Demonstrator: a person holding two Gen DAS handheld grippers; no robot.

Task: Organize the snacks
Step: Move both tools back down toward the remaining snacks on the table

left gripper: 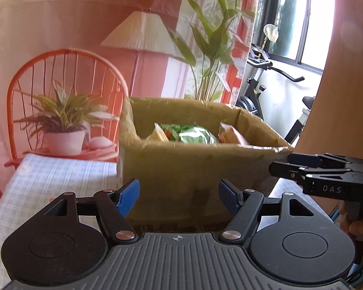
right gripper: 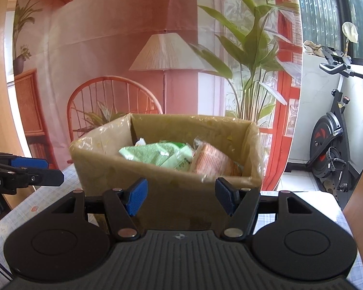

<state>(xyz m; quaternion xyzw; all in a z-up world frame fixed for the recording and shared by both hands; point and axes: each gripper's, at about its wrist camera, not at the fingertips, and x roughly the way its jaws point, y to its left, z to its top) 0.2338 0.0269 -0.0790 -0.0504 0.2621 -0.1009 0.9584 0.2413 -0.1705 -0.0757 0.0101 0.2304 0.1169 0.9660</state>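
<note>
Cardboard box [right gripper: 171, 193]: top unobstructed from above; green packet [right gripper: 157, 157] and orange packet [right gripper: 213, 162] fill most of its floor. Near wall stands directly before both grippers. Desk [left gripper: 36, 181]: bare cloth left of box; backdrop [right gripper: 109, 48] closes off behind.

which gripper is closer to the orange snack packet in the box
Right, as far as I can tell. The right gripper faces the box corner where the orange packet lies; the left gripper sits further across.
</note>
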